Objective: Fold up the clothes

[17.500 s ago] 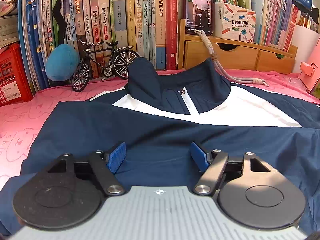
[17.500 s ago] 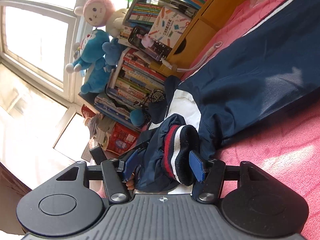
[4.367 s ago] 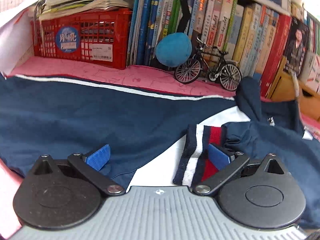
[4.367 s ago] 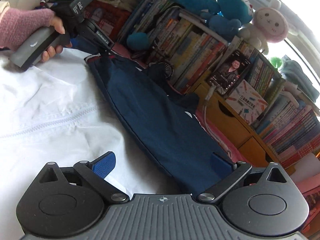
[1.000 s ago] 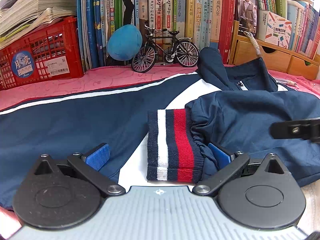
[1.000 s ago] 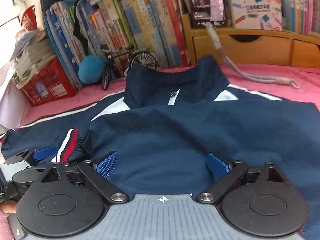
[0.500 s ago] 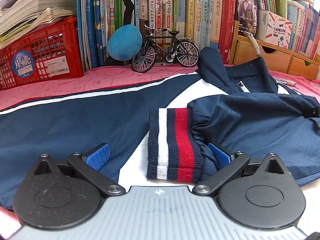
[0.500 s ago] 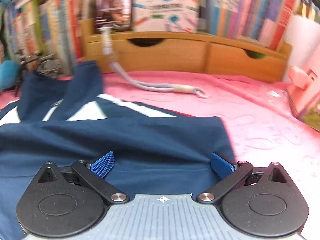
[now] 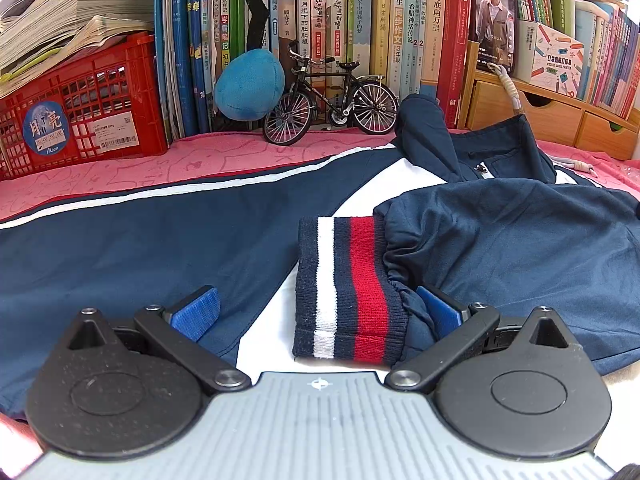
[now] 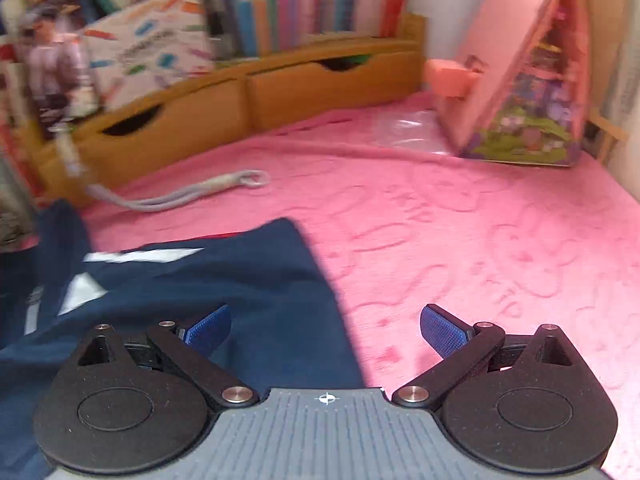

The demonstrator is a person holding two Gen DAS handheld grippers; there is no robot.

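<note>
Hovering with its blue-padded jaws spread wide and holding nothing, the left gripper point(image 9: 316, 312) sits at the bottom of its frame with the ribbed navy, white and red striped cuff point(image 9: 348, 288) lying between the pads, nearer the right one; the sleeve behind that cuff is folded across the chest of the navy and white zip jacket point(image 9: 160, 240), which fills the middle of the frame, its other sleeve running off toward the left edge. The right gripper point(image 10: 324, 330) is likewise spread wide and empty, low in its own blurred frame, straddling the jacket's right-hand folded edge: its left pad is over dark cloth, its right pad over the bare pink embossed blanket point(image 10: 460, 240). To do this step well, I judge the left gripper should reach for the outstretched sleeve at the left, grip near its cuff, and lay it flat across the first, while the right steadies the folded edge so the layers beneath do not shift.
</note>
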